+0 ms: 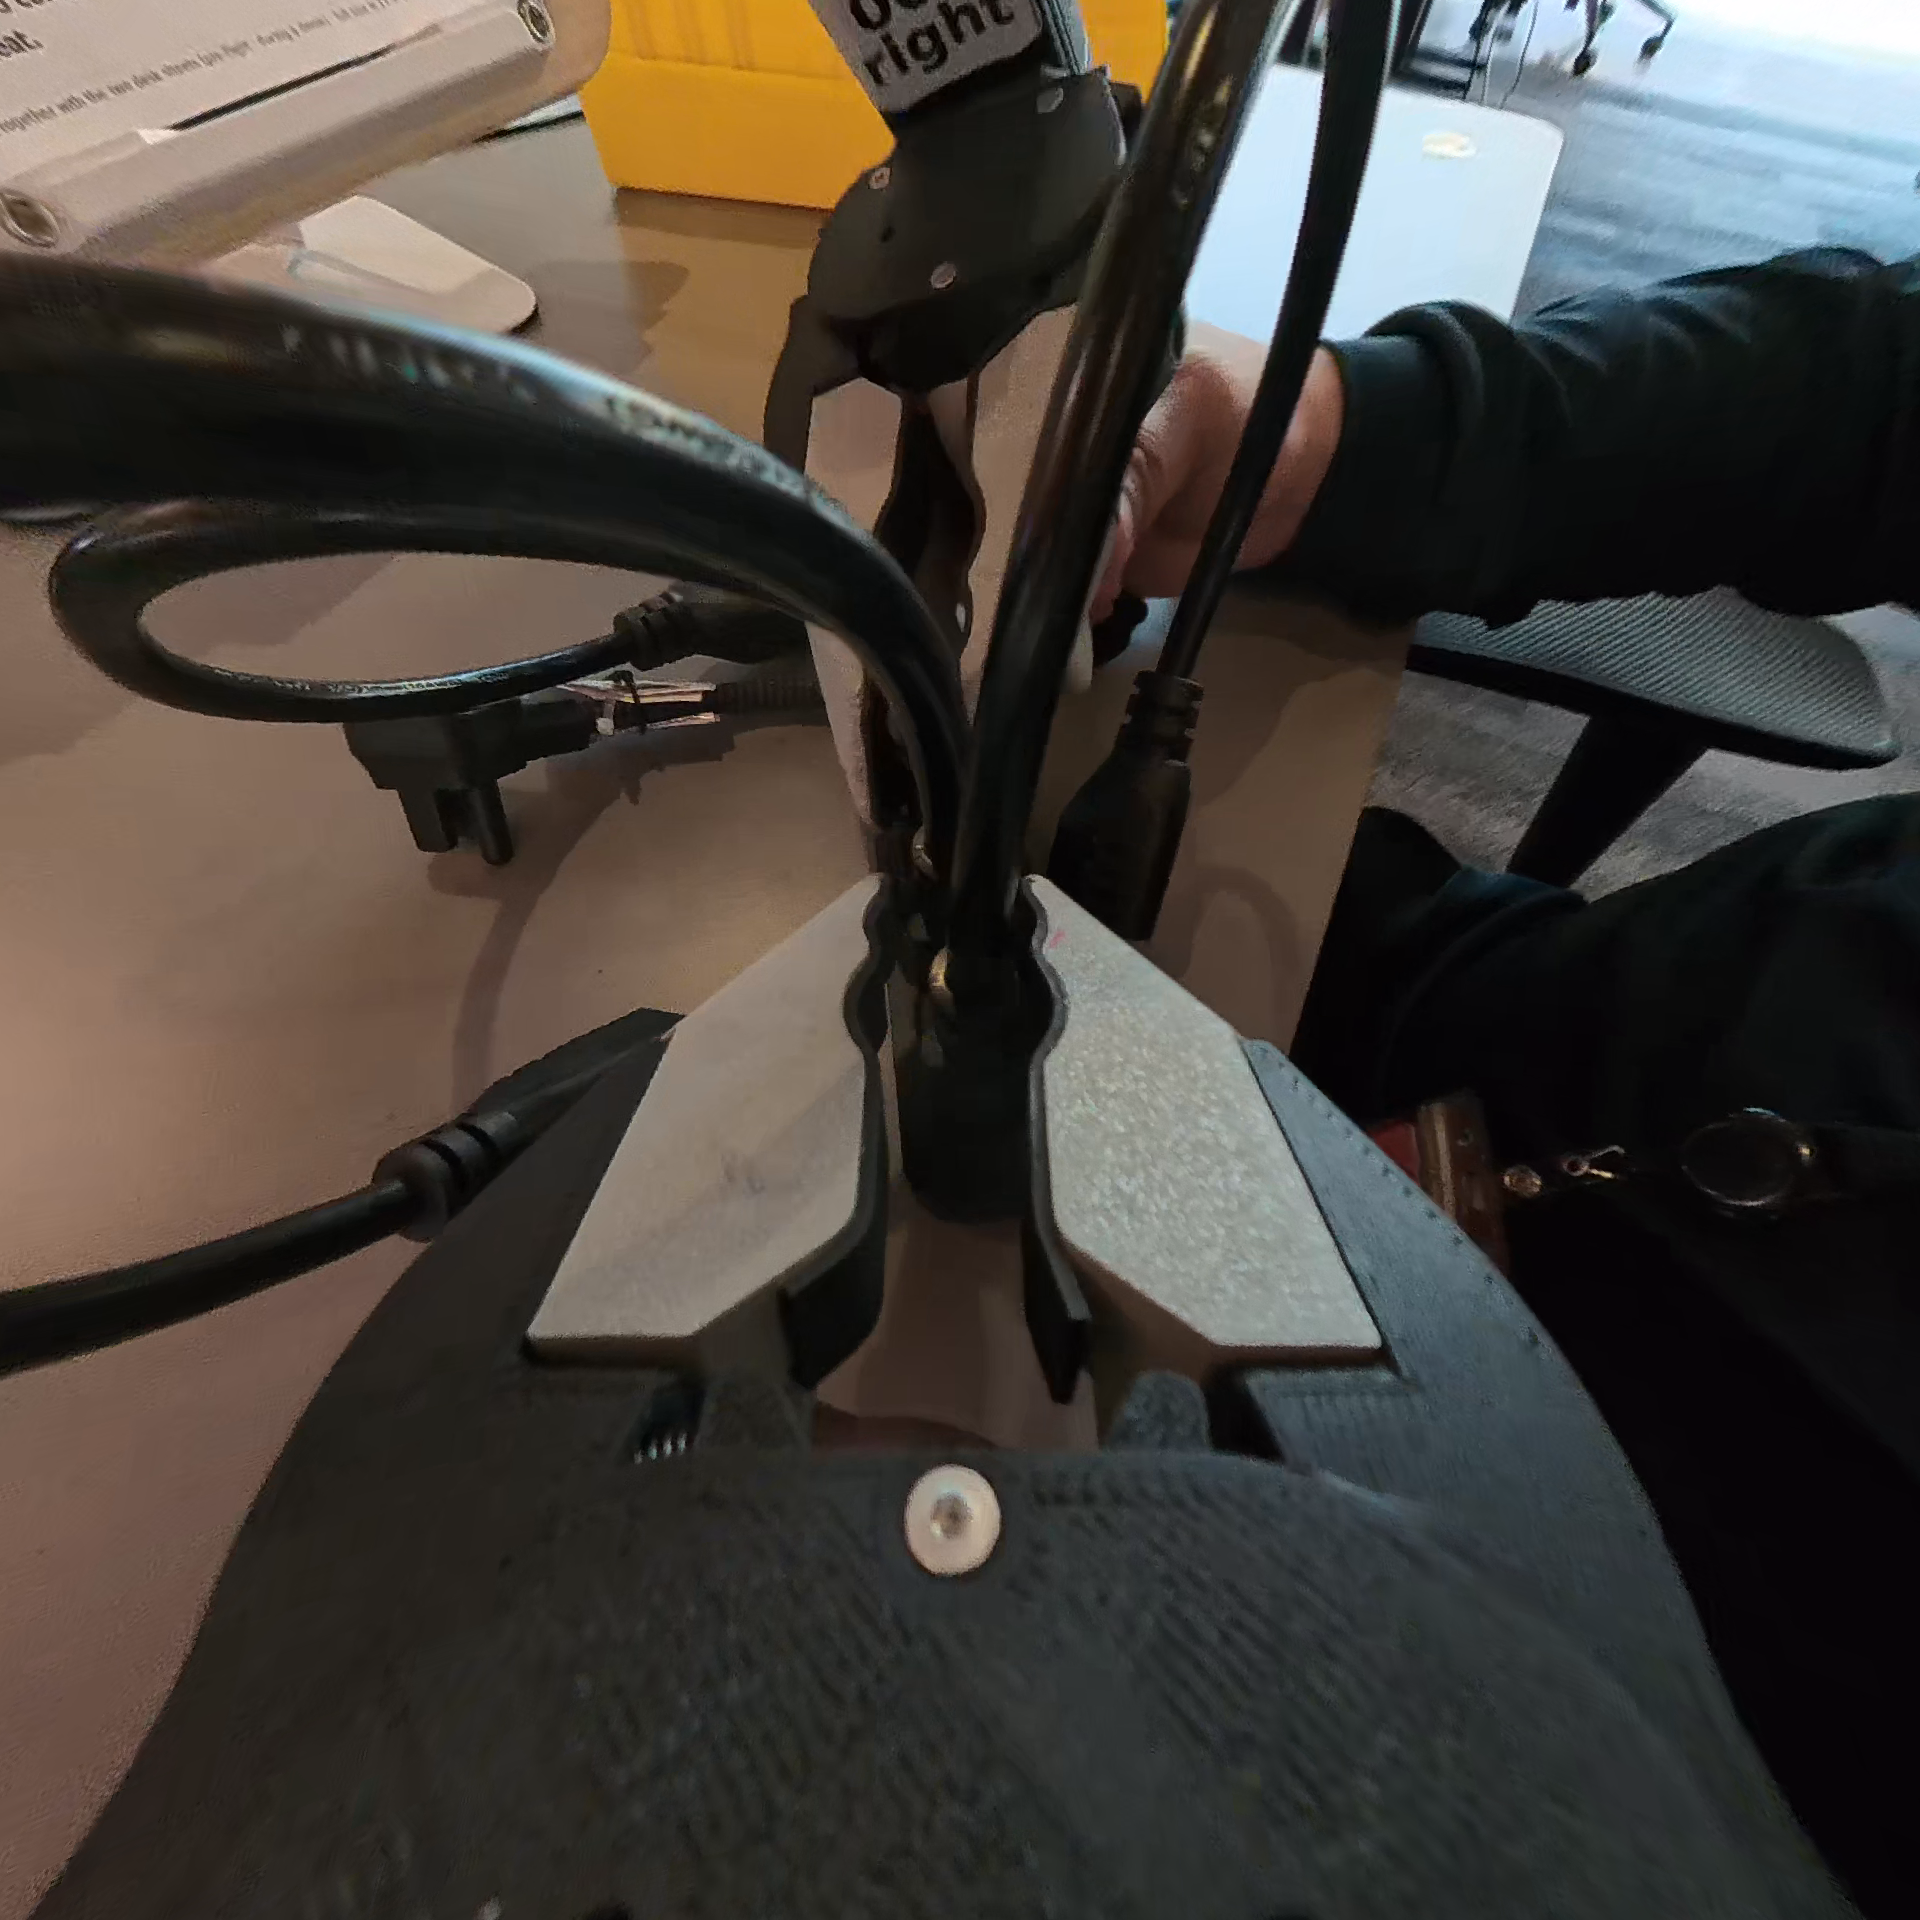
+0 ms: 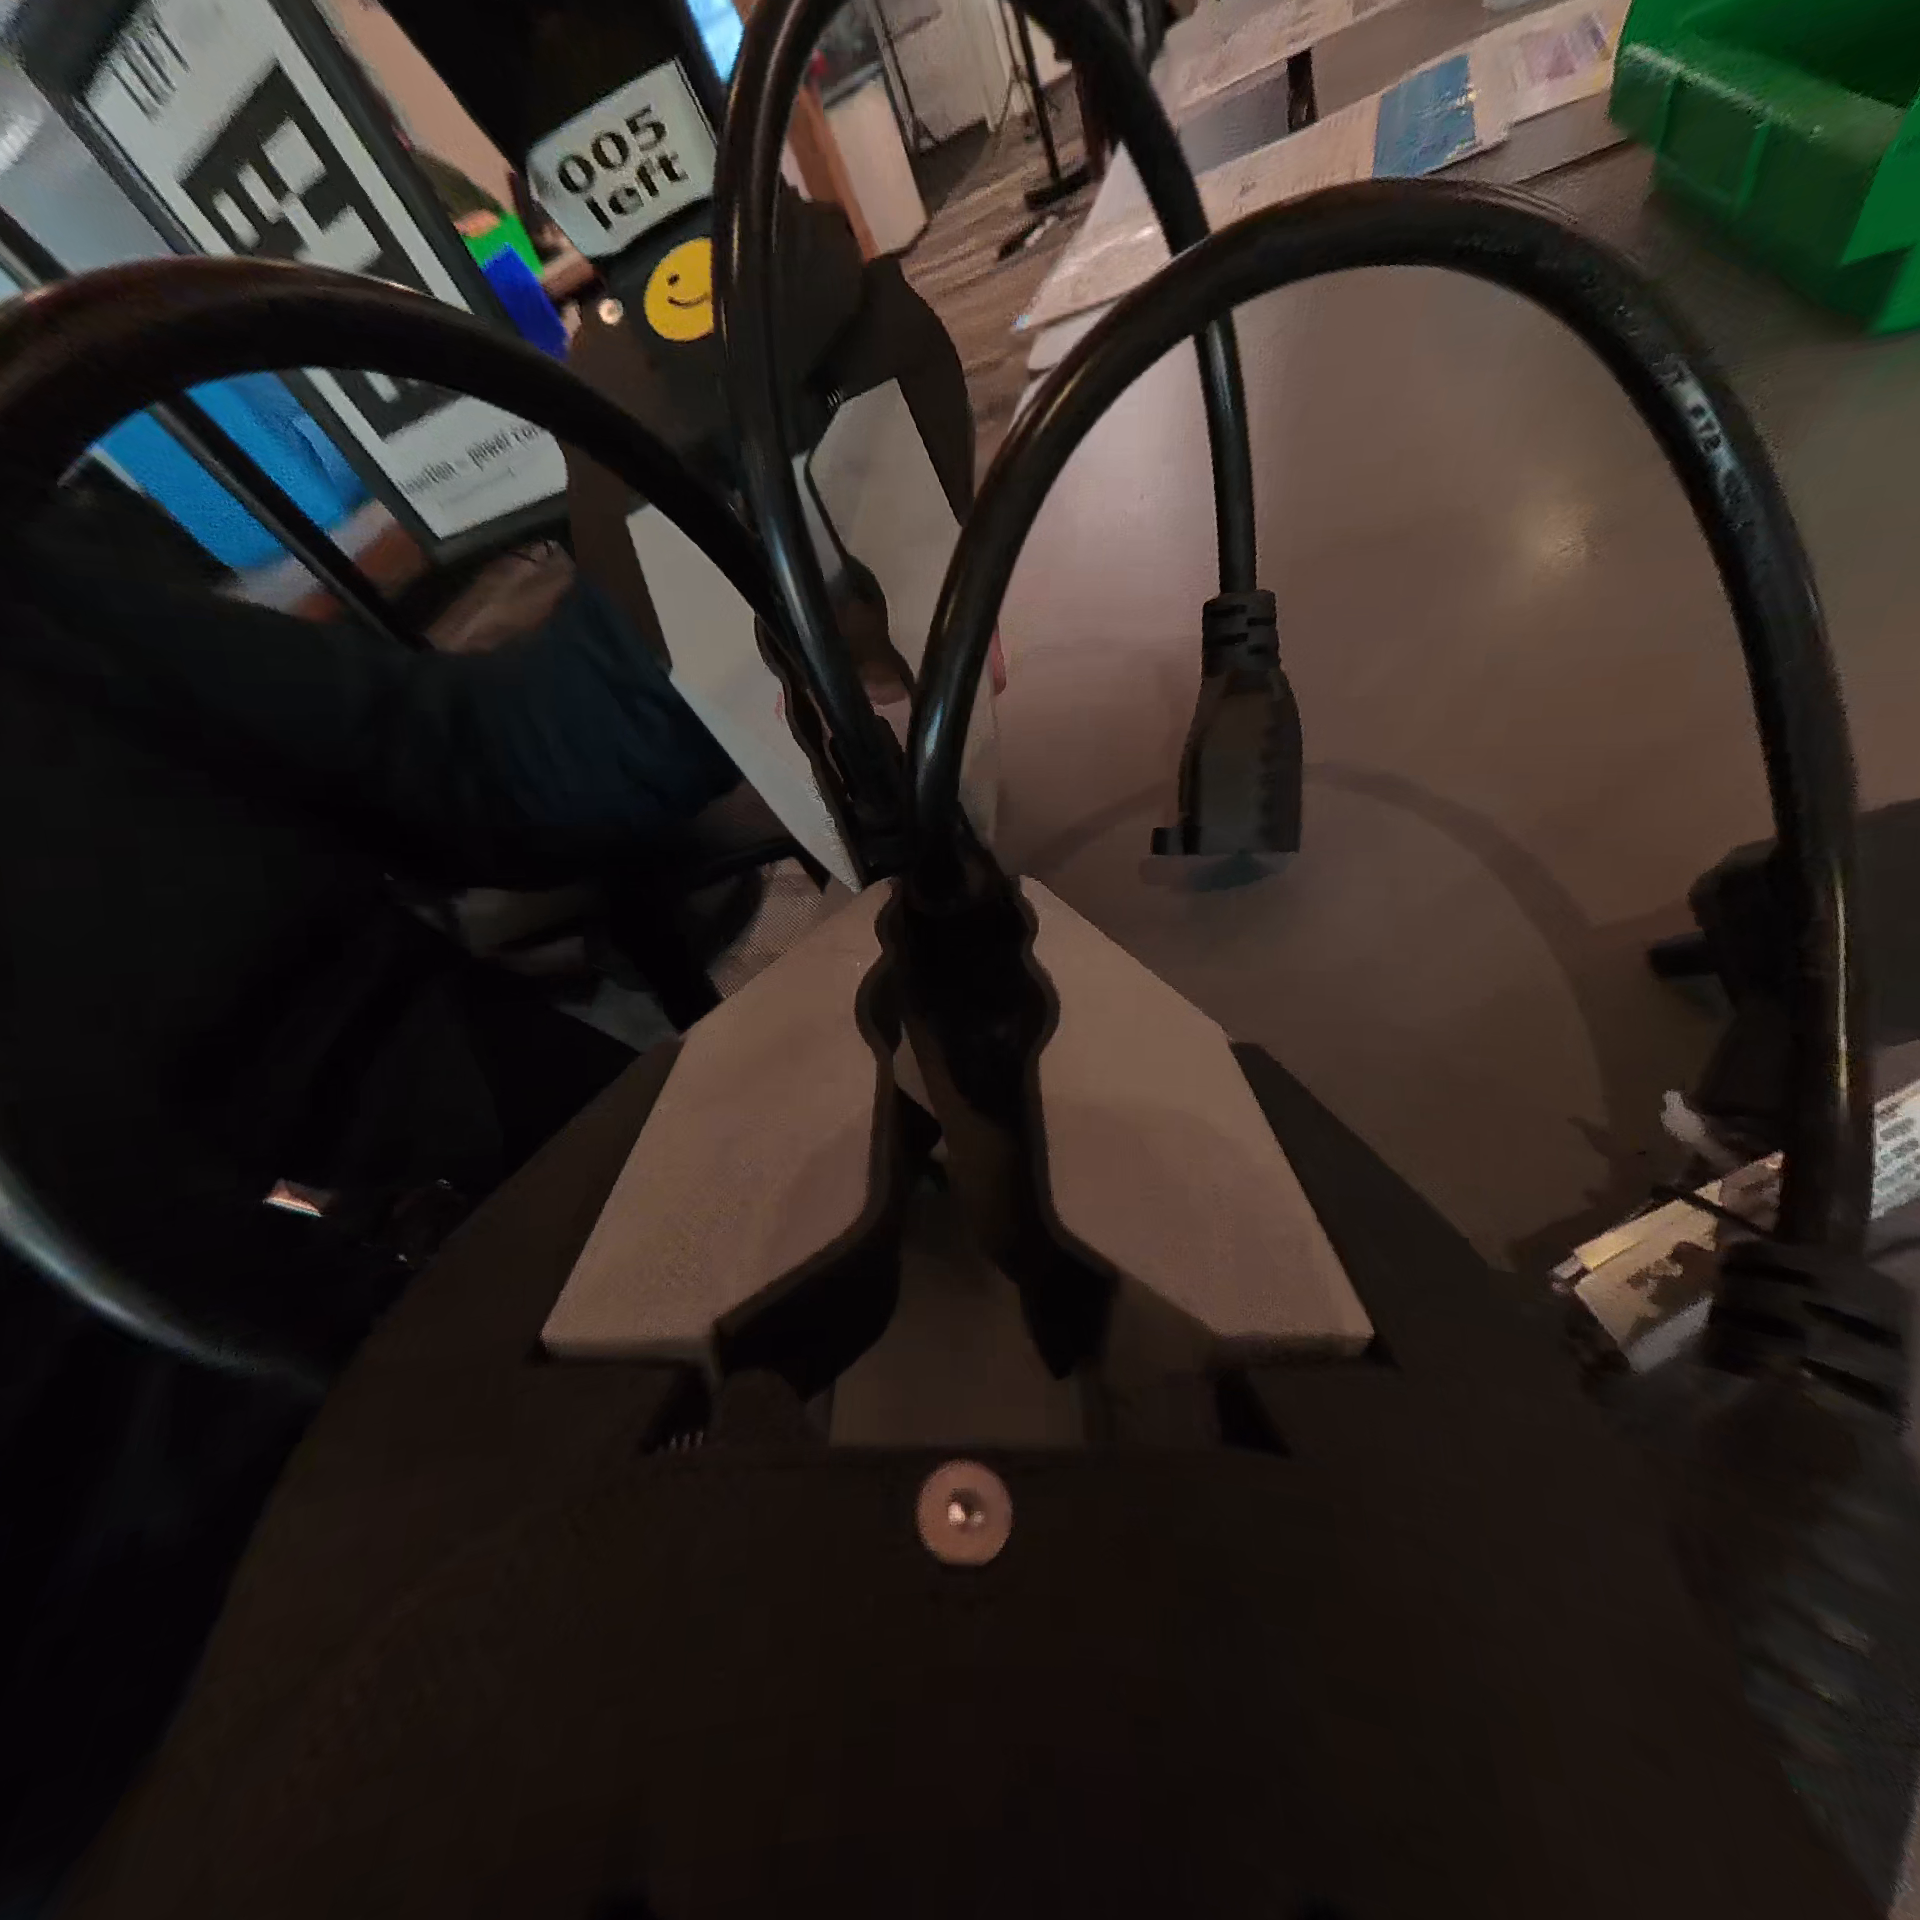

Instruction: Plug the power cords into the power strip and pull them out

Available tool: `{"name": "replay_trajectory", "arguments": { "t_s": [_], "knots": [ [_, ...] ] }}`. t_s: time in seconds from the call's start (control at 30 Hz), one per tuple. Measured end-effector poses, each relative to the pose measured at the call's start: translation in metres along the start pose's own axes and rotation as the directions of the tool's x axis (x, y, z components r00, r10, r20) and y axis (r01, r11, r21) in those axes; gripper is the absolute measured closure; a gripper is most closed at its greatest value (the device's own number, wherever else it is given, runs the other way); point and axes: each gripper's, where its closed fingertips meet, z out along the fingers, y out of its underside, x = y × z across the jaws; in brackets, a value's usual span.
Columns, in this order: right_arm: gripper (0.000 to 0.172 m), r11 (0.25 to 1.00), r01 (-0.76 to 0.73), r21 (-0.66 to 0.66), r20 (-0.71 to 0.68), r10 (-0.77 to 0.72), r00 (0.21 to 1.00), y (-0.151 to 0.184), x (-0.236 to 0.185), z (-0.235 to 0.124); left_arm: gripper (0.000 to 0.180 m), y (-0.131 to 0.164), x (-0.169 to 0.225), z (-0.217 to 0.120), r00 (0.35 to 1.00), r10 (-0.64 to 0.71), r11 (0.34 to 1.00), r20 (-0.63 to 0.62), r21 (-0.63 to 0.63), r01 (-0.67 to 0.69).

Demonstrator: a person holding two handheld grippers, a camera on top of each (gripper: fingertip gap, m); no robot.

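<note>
Left gripper (image 1: 956,966): my pads are pressed on a black power cord plug (image 1: 961,1101), just above the tabletop (image 1: 260,987). Right gripper (image 2: 956,966): clamped on another black plug (image 2: 966,997), facing the left gripper tip to tip. My right hand (image 1: 1216,468) and dark sleeve reach in over the tabletop's edge.

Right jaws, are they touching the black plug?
Touching. The right wrist view shows both pads pressed against the black plug, no gap either side.

Both wrist cameras sit close behind their fingers, facing each other across shared black cords (image 1: 1091,416).
</note>
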Motion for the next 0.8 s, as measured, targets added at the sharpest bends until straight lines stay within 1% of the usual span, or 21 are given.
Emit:
{"name": "replay_trajectory", "arguments": {
  "t_s": [0.07,0.13,0.17,0.27,0.3,0.4,0.5,0.63,0.8],
  "knots": [
    [0.157,1.0,-0.015,0.017,0.001,0.015,1.0,-0.002,0.001,-0.002,0.159,-0.001,-0.001,-0.001,1.0,-0.018,1.0,-0.008,0.014,0.018],
    [0.157,0.998,-0.052,0.039,0.016,0.052,0.999,-0.004,0.002,-0.004,0.159,0.002,-0.002,-0.004,1.0,-0.014,1.0,-0.011,-0.007,0.014],
    [0.157,0.995,-0.078,0.056,0.032,0.077,0.997,-0.006,0.002,-0.006,0.154,0.001,-0.005,-0.005,1.0,-0.016,1.0,0.011,0.0,0.016],
    [0.156,0.982,-0.154,0.11,0.093,0.144,0.985,-0.012,0.003,-0.012,0.151,-0.001,-0.003,-0.008,1.0,-0.017,1.0,-0.001,0.001,0.017],
    [0.156,0.976,-0.176,0.131,0.112,0.162,0.981,-0.015,0.003,-0.015,0.147,0.0,-0.004,-0.009,1.0,-0.011,1.0,0.006,-0.005,0.011],
    [0.157,0.96,-0.218,0.179,0.131,0.196,0.972,-0.02,0.007,-0.022,0.147,0.0,-0.004,-0.009,1.0,0.003,1.0,0.01,-0.006,-0.003],
    [0.157,0.963,-0.204,0.176,0.113,0.186,0.976,-0.019,0.008,-0.023,0.146,0.004,-0.006,-0.01,1.0,0.013,1.0,0.015,-0.019,-0.013],
    [0.156,0.973,-0.174,0.15,0.088,0.162,0.983,-0.016,0.008,-0.019,0.14,0.011,-0.012,-0.01,0.999,0.015,0.998,0.045,-0.056,-0.013],
    [0.156,0.974,-0.175,0.145,0.088,0.164,0.983,-0.015,0.009,-0.018,0.141,0.015,-0.013,-0.008,0.999,0.017,0.997,0.05,-0.078,-0.013]
  ]
}}
